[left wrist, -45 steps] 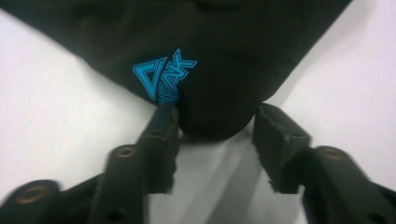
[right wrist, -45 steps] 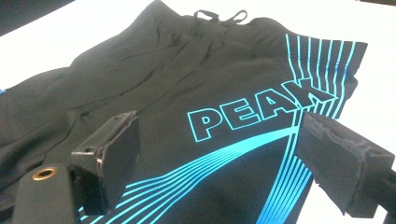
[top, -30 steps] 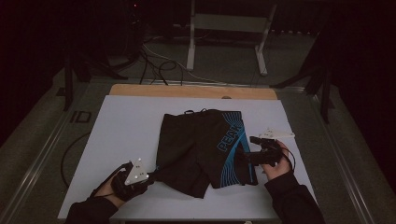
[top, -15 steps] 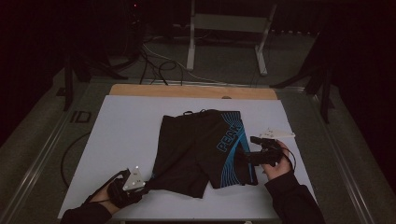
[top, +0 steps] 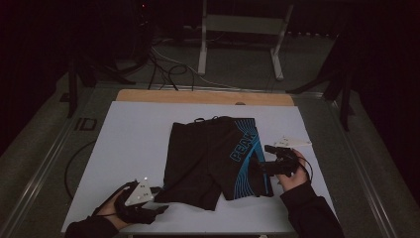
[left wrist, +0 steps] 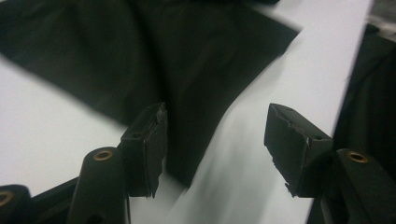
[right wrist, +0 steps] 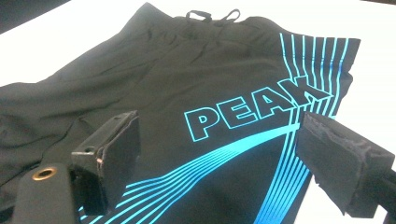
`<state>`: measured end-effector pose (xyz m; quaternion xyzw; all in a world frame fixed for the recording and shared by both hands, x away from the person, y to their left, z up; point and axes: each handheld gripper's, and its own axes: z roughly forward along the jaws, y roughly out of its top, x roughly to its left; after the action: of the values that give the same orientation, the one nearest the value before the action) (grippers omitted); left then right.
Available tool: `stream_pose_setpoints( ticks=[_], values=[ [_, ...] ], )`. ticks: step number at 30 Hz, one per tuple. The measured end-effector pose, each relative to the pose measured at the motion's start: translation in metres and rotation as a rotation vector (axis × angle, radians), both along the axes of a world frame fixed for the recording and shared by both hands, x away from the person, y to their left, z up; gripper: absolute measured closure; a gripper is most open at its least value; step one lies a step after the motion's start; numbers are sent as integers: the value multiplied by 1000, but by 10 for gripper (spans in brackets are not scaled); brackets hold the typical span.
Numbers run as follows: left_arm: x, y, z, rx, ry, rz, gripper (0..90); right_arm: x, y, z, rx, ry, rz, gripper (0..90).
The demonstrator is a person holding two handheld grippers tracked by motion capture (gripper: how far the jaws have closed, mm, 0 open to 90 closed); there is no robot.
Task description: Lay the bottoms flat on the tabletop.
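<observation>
Black shorts lie flat mid-table: smooth, thin fabric, faintly creased, drawstring loop at the waistband, cyan "PEAK" outline lettering and curved cyan stripes down one leg. My left gripper sits at the near leg's hem corner; its jaws have just been opening and stand apart, cloth below them, not pinched. My right gripper hovers over the striped leg, jaws wide. White matte table, wooden far edge; dark room, cables on the floor.
</observation>
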<state>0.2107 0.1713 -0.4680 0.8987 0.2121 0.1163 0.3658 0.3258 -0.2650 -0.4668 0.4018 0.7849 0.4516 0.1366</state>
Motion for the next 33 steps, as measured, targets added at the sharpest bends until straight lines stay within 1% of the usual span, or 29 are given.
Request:
stream_pose_setpoints(
  ticks=[3, 4, 5, 7, 8, 9, 10, 14, 16, 17, 18, 19, 20, 21, 23, 24, 26, 27, 28, 31, 33],
  values=[
    [1, -18, 1, -4, -17, -41, 417, 0, 1, 0, 0, -2, 2, 141],
    [1, -18, 1, -4, -17, -41, 420, 0, 1, 0, 0, -2, 2, 141],
    [3, -30, 0, -5, -28, -56, 420, 0, 1, 0, 2, -2, 1, 141],
    [5, -40, 0, -3, -28, -83, 424, -1, 0, 1, 4, -3, 3, 141],
    [6, -52, -2, 9, -32, -110, 425, 0, -1, 1, 7, -2, 1, 141],
    [6, -52, -2, 9, -32, -110, 426, 0, -1, 1, 7, -2, 1, 141],
    [7, -57, -3, 9, -32, -129, 426, 0, -1, 0, 8, -1, -1, 141],
    [8, -76, -11, 51, -43, -175, 457, 0, -2, 0, 11, 1, -4, 141],
    [9, -83, -17, 71, -33, -196, 467, 0, -2, 0, 11, 0, -3, 141],
    [10, -86, -20, 90, -35, -208, 490, 0, -2, 0, 11, -3, -1, 141],
    [11, -88, -23, 103, -34, -213, 512, -1, -2, 1, 9, -4, 0, 141],
    [13, -89, -26, 114, -24, -214, 558, 0, -2, 0, 12, -1, -3, 141],
    [15, -91, -29, 121, -16, -212, 558, 0, -2, 0, 12, -1, -3, 141],
    [17, -92, -31, 129, -11, -217, 611, 0, -2, 0, 10, 0, -3, 141],
    [20, -94, -33, 141, 1, -228, 626, 0, -2, 1, 12, -2, -2, 141],
    [21, -96, -35, 142, 12, -229, 626, 0, -2, 1, 12, -2, -2, 141],
    [23, -98, -38, 148, 33, -235, 679, 0, -3, 0, 12, 3, 0, 141],
    [24, -99, -39, 139, 39, -235, 679, 0, -3, 0, 12, 3, 0, 141],
    [25, -100, -39, 135, 45, -236, 704, 0, -3, 0, 9, 1, -1, 141],
    [25, -104, -38, 143, 37, -221, 832, 0, -2, -1, 13, 3, 0, 141],
    [24, -107, -37, 138, 25, -214, 864, 0, -2, -1, 9, 3, 0, 141]
  ],
)
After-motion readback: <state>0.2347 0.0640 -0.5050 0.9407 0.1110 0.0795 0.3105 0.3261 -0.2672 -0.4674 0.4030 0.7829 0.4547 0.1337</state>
